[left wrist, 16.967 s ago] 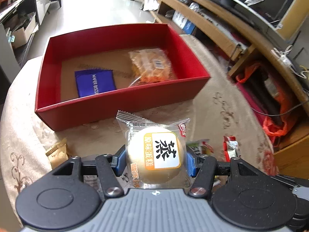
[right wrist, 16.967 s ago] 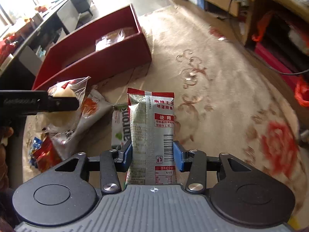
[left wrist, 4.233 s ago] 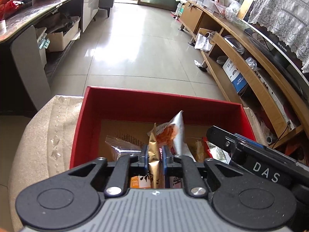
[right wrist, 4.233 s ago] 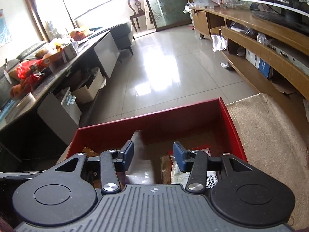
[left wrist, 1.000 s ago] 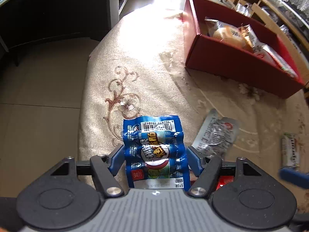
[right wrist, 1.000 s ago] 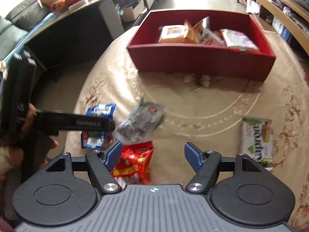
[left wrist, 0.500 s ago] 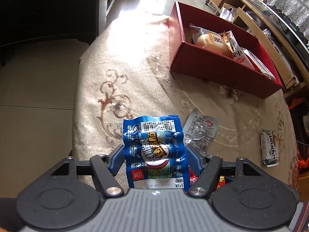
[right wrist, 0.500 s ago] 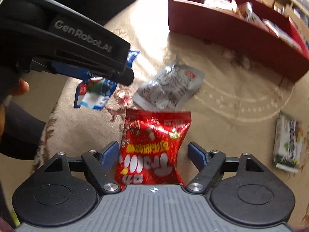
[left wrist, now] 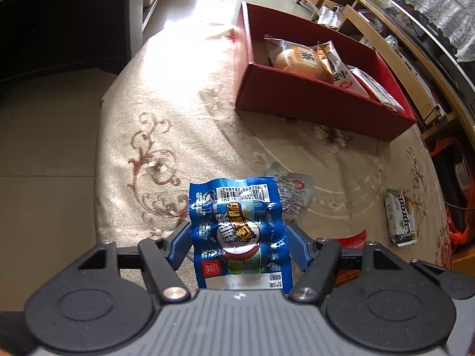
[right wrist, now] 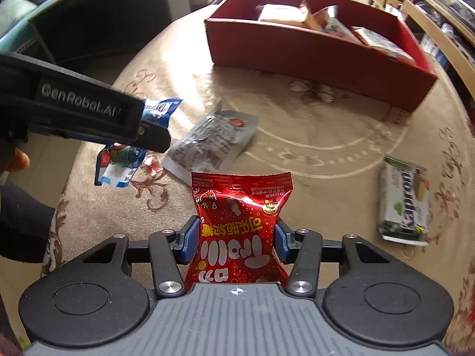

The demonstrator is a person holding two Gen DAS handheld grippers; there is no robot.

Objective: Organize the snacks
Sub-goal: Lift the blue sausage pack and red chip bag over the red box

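My left gripper is shut on a blue sausage packet and holds it above the beige patterned tablecloth; the right wrist view shows that packet hanging at the left. My right gripper is closing, and its blue pads press the sides of a red candy packet that stands between them. The red box sits farther back with several snack packets inside, and its front wall faces both grippers.
A silver foil packet lies on the cloth between the two grippers and the box. At the right lies a green wafer packet. The table's round edge drops off at the left, with shelving beyond on the right.
The right gripper's jaws have narrowed from wide open onto the red candy packet. The left gripper keeps the blue packet and has turned slightly toward the box.
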